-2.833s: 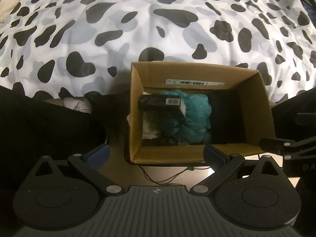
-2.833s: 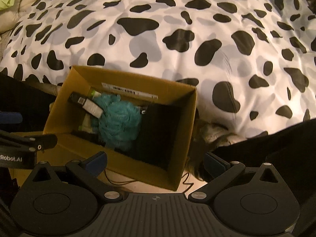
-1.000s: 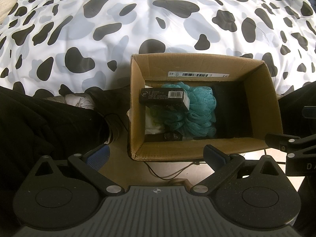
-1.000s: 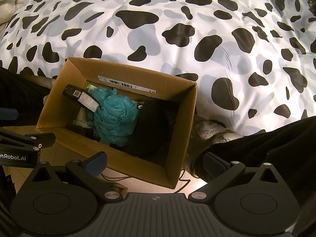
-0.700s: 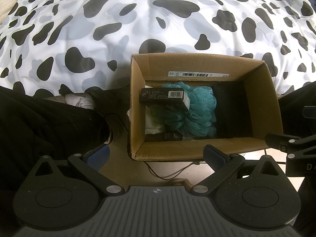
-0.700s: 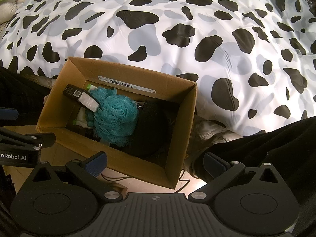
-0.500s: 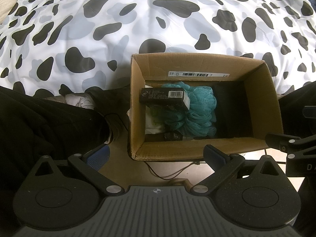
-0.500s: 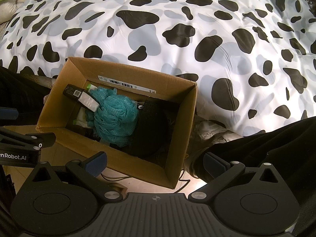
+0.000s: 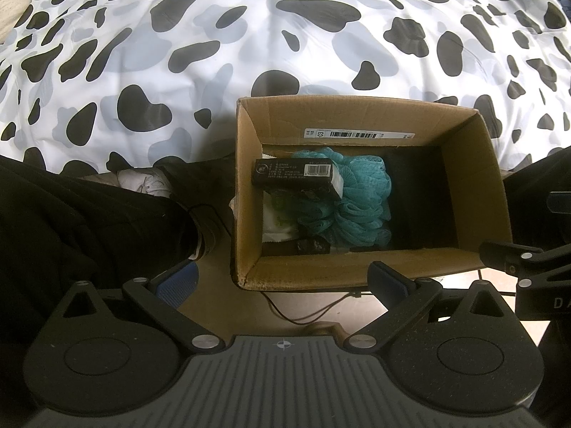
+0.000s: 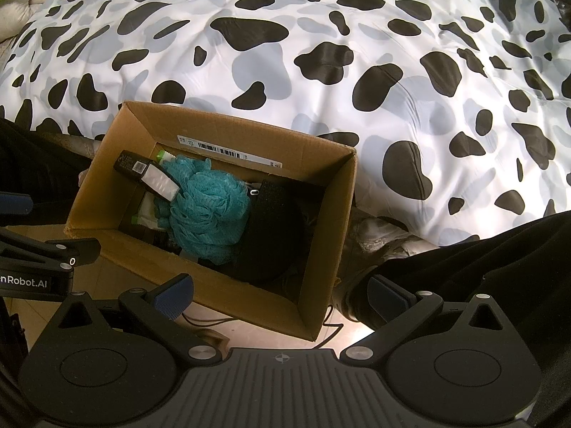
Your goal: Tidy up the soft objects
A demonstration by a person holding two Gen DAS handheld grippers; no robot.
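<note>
Cardboard box point(image 9: 357, 271) sits open on the floor at the foot of a bed, its far wall up against a cow-print duvet point(image 9: 214, 35). Inside, a teal mesh bath sponge point(image 9: 360, 199) fills the middle, with a black fabric item point(image 10: 274, 228) beside it on the box's right half. A black carton with a barcode point(image 9: 296, 174) lies across the sponge's left edge, tilted, one end near the box's left wall. Under it show a white-and-green packet point(image 9: 276, 219) and a small dark object point(image 9: 314, 246) near the front wall; what that object is cannot be told. A white barcode sticker point(image 9: 358, 134) runs along the inside of the far wall.

Both grippers hang above the box's near side, apart from it. The left gripper point(image 9: 282, 278) has its fingers spread wide and holds nothing — the blue pad of the left finger point(image 9: 178, 280) is over the floor beside the box's front left corner. The right gripper point(image 10: 282, 292) is likewise spread wide and empty, one finger over the box's front wall, the other over a dark shoe.

A thin black cable point(image 9: 303, 312) trails on the floor just in front of the box. The person's black trouser leg point(image 9: 71, 221) and a shoe point(image 9: 205, 239) are to the box's left, with a white shoe point(image 9: 142, 183) tucked near the bed.
</note>
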